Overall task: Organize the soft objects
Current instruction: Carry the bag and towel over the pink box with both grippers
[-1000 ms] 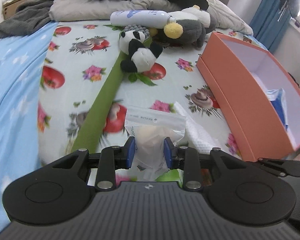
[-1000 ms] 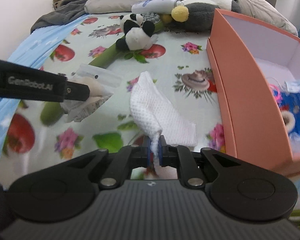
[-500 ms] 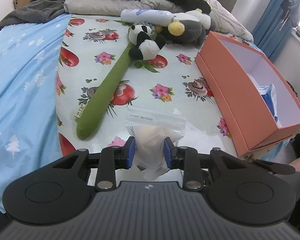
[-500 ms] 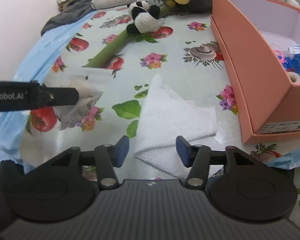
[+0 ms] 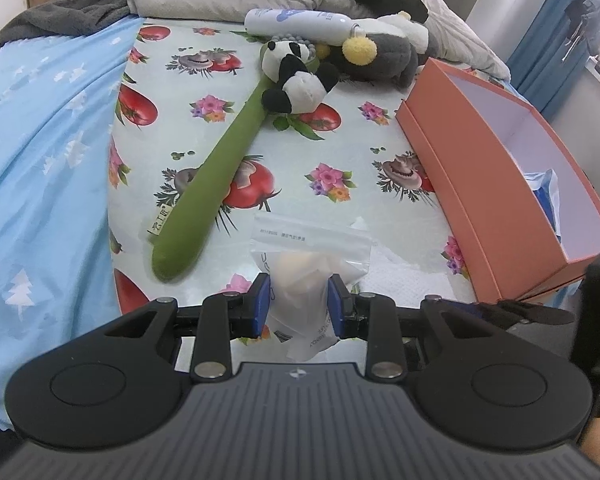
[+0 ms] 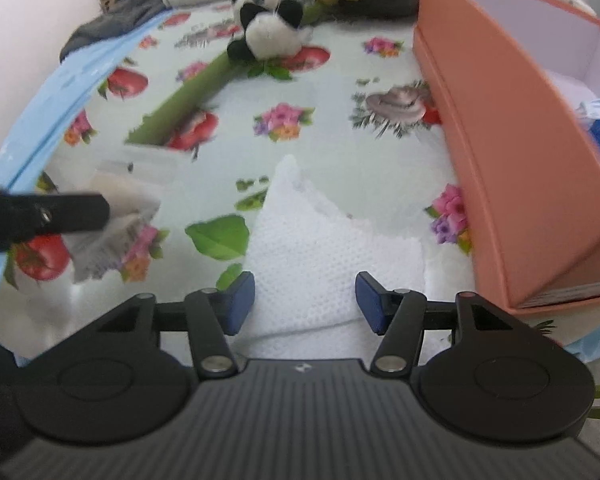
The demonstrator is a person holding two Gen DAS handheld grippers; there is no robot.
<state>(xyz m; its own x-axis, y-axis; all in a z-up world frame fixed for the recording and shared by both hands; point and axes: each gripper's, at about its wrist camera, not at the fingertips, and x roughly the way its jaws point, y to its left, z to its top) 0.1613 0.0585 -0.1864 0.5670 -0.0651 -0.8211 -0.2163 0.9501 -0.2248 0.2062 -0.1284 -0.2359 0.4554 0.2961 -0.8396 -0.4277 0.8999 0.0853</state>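
Observation:
My left gripper [image 5: 299, 306] is shut on a clear zip bag [image 5: 306, 276] with a pale soft lump inside, held above the flowered cloth. In the right wrist view that bag [image 6: 116, 224] hangs at the left from the left gripper's black fingers [image 6: 52, 216]. My right gripper [image 6: 305, 300] stands open just over a white waffle cloth [image 6: 324, 248] that lies flat on the bed, its pads apart and not pressing it. A panda plush [image 5: 296, 78] on a long green stem [image 5: 216, 184] lies further back. An orange box [image 5: 500, 184] sits at the right.
A grey bird plush [image 5: 380, 56] and a white bottle [image 5: 300, 22] lie behind the panda, with pillows and dark clothes beyond. A blue blanket [image 5: 40, 160] covers the left side. The orange box [image 6: 520, 152] holds blue and white items.
My right gripper has let go of the white cloth, which dropped flat, and its jaws now stand wide. The left gripper has drawn back a little with the bag still held.

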